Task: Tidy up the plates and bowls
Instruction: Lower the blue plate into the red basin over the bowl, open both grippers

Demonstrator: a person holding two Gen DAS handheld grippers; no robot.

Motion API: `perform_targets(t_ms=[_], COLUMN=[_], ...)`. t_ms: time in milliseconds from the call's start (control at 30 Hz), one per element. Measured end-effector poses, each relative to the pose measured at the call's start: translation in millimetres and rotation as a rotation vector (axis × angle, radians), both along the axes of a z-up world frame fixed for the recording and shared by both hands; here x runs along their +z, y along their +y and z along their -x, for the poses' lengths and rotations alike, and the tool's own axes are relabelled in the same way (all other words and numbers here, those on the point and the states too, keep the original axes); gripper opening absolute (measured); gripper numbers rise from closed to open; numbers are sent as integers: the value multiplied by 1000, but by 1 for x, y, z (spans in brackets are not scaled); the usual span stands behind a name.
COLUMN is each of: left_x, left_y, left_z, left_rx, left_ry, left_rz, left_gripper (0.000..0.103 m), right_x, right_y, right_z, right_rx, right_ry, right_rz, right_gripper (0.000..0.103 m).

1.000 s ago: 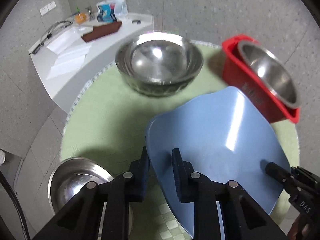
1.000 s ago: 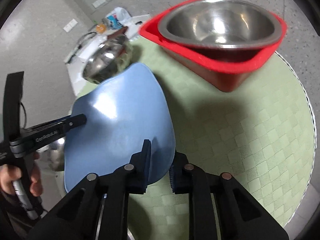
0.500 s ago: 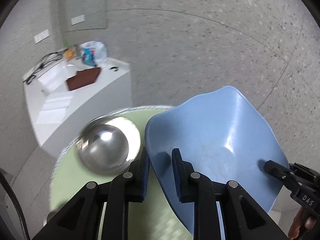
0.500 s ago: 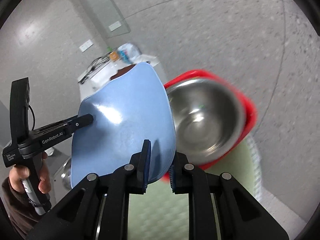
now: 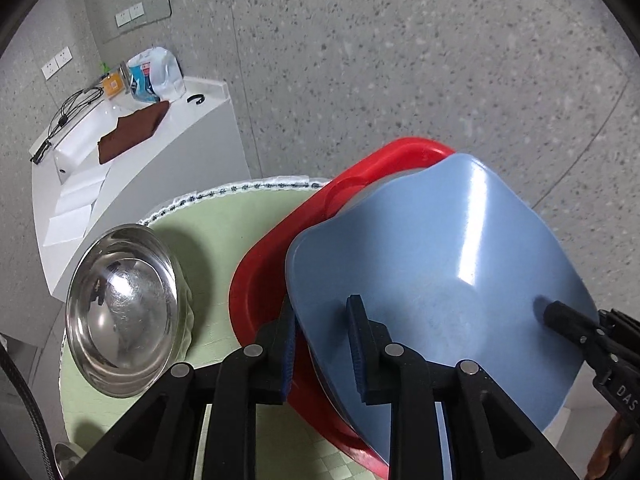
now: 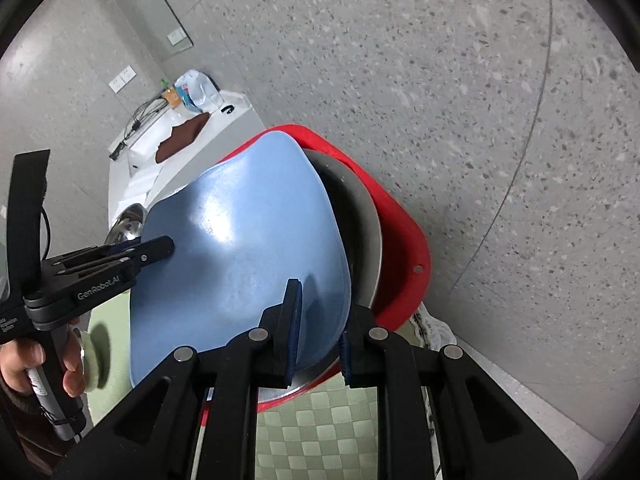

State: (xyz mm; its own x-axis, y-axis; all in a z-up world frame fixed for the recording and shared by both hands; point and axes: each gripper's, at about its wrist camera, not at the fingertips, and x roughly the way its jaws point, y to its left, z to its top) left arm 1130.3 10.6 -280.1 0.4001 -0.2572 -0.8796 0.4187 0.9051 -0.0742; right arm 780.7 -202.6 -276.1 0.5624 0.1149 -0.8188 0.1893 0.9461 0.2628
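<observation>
Left gripper (image 5: pixel 322 330): clamped on the blue plate (image 5: pixel 432 272) rim.
Right gripper (image 6: pixel 318 330): clamped on the opposite rim.
Blue plate: held tilted over the red basin (image 6: pixel 400 240) and the steel bowl (image 6: pixel 362 216) inside it.
Second steel bowl (image 5: pixel 120 312): beside the basin.
Bench (image 5: pixel 224 248): round, green checked cloth.
Room: speckled grey floor, white counter (image 5: pixel 132 160) behind.

Your left gripper (image 5: pixel 322 338) is matte black plastic, its linkage arms pinned with round silver rivets and its fingers faced with ribbed blue pads (image 5: pixel 287 354). Its handle reads "GenRobot.AI" in white. Your right gripper (image 6: pixel 318 330) matches it, with blue pads (image 6: pixel 295 330) too. Your left hand (image 6: pixel 38 368) shows bare skin above a dark sleeve.
</observation>
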Motion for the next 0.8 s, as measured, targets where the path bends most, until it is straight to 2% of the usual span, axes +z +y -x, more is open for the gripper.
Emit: perform_targets(t_ms=[167,233,300,367,400,433,500,633,733,800], left_x=[-10,-9,-6,1,4,7,10,18,37,53], left_y=[-7,-4,2,6,9,10,10,22,54,90], left_z=[-8,-7,-4,3,7,9,14,28,46,56], left_rx=[-5,-13,-26,-42,-51,-61,-94,-157,-213,-242], left_ry=[7,13,26,5,-11,-21,-20,-41,-68,-102], left_rz=[9,24,62,75,78,84,99,110,149,155], left_gripper=[25,28,42,71,74,75,79,81,81,84], right_x=[1,2,3,6,7,9,12,17,25,34], right_y=[8,8,10,13,15,16,20,27,39,52], right_z=[-7,-7,-7,-6,-5,-3,1,9,24,39], right_rx=[-5,-12,-9,-15,-18,-30,-70,-131,-212,-264], right_ry=[3,3,5,2,-1,-6,-15,-28,-29,-38], right_rz=[59,47,46,55,57,67,106,136,215,246], right_gripper=[20,29,32,39,46,59,75,75,75,75])
